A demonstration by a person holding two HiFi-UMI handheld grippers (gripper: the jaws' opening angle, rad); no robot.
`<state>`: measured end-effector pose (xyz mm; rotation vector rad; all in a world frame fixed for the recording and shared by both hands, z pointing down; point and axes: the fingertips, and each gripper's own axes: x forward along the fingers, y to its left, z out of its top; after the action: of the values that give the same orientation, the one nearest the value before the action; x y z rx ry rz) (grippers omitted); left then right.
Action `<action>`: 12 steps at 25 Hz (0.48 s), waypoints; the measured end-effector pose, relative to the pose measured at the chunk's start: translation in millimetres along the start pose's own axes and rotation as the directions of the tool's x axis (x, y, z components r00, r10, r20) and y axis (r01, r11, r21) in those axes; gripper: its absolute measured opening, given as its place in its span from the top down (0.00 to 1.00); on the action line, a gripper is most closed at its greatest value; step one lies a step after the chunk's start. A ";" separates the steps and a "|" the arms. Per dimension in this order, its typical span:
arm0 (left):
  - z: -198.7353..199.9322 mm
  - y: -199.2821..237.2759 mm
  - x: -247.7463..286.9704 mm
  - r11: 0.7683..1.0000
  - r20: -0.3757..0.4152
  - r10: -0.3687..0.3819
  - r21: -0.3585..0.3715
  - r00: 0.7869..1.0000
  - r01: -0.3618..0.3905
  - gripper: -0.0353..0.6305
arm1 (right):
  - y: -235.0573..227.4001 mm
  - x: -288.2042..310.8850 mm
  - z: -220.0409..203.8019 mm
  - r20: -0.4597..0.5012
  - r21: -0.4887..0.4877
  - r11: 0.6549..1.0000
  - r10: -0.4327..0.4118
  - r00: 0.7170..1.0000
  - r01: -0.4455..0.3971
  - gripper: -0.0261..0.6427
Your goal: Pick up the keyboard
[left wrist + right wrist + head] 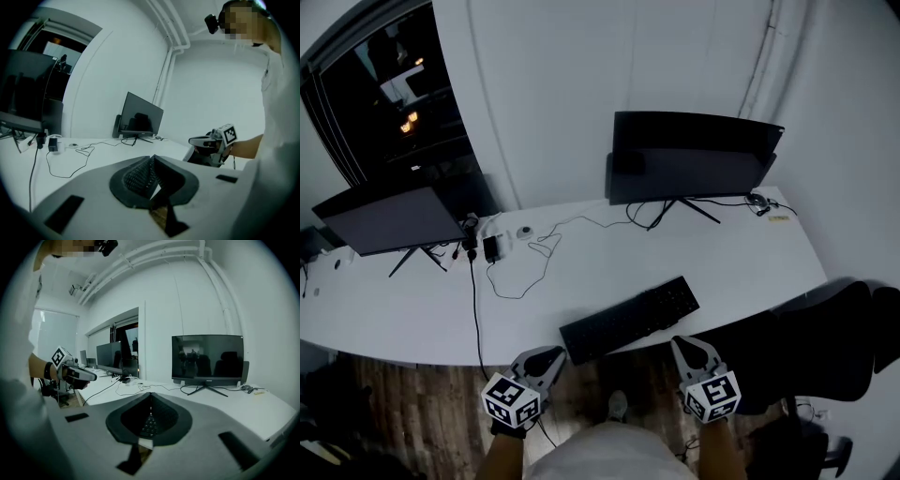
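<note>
Clenched and empty, left claw (553,355) and right claw (682,344) are held before the worktop (750,272), where the keyboard (630,319) is laid slantwise just ahead between them, its near end by the left claw.

With jaws together, the left gripper (152,163) and its seemingly ribbed pads (135,178) face a white desk (105,151) and monitor (142,115).

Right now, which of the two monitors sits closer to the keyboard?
The right-hand monitor, standing just behind the keyboard on the wall side. The other monitor sits away at the far left end of the desk.
</note>
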<state>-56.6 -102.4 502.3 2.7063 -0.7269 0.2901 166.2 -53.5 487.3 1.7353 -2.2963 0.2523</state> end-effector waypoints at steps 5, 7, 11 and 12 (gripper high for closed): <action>-18.6 9.1 27.3 0.998 -0.052 0.050 -0.028 0.997 -0.051 0.91 | -23.4 25.1 -20.3 -0.051 0.014 0.998 0.058 0.997 -0.057 0.93; -32.3 17.0 36.8 0.996 -0.091 0.077 -0.045 0.993 -0.082 0.91 | -30.7 34.8 -31.9 -0.084 0.014 0.996 0.086 0.993 -0.085 0.91; -55.3 32.4 55.6 0.987 -0.162 0.129 -0.077 0.978 -0.143 0.91 | -48.5 52.2 -57.5 -0.160 -0.006 0.993 0.119 0.980 -0.122 0.88; -60.1 35.4 60.2 0.984 -0.178 0.141 -0.084 0.974 -0.157 0.91 | -54.4 56.2 -64.7 -0.179 -0.005 0.992 0.125 0.976 -0.128 0.87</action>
<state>-30.3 -136.9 583.7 2.5016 -0.8706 0.5033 210.2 -101.4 565.2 1.4945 -2.2736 0.3951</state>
